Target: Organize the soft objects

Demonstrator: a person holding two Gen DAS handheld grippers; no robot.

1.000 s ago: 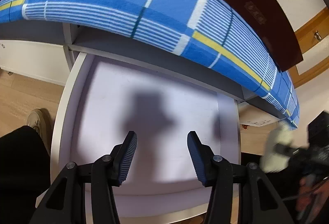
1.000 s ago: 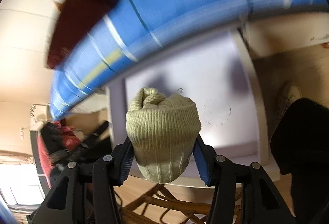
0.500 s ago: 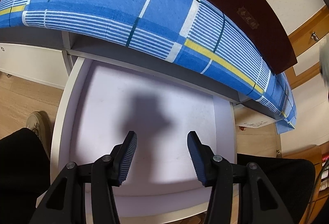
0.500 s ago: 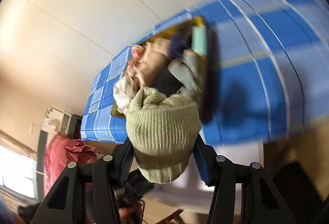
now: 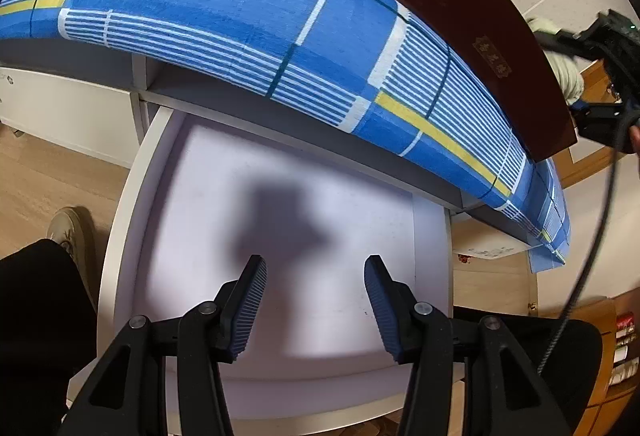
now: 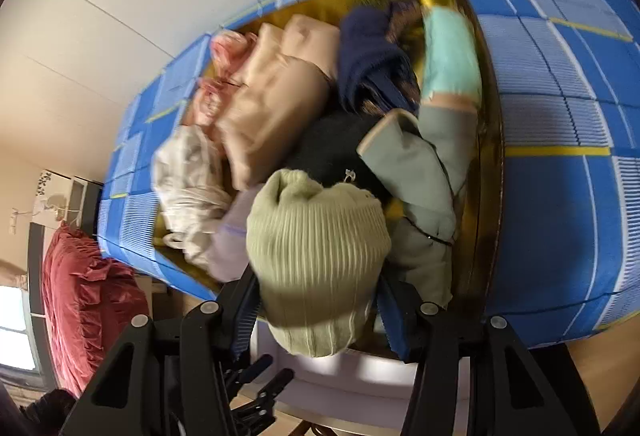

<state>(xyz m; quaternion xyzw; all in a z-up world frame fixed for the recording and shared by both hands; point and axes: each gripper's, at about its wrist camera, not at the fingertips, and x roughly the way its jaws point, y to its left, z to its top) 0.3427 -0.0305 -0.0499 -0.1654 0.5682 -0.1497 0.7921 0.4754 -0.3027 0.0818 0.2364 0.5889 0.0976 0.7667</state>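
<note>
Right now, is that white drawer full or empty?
Empty: the pulled-out drawer shows only its bare floor and a shadow, seen past the left tool.

green beanie (image 6: 316, 236) in right tongs (image 6: 316, 310)

beanie (image 6: 316, 236) | pale green, ribbed | clamped between fingers (image 6: 244, 320)

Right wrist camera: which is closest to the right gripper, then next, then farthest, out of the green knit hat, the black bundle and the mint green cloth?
1. Green knit hat: clamped between the right gripper fingers.
2. Black bundle: just beyond the hat, mid-box.
3. Mint green cloth: far end of the gold-lined box, right side.
</note>
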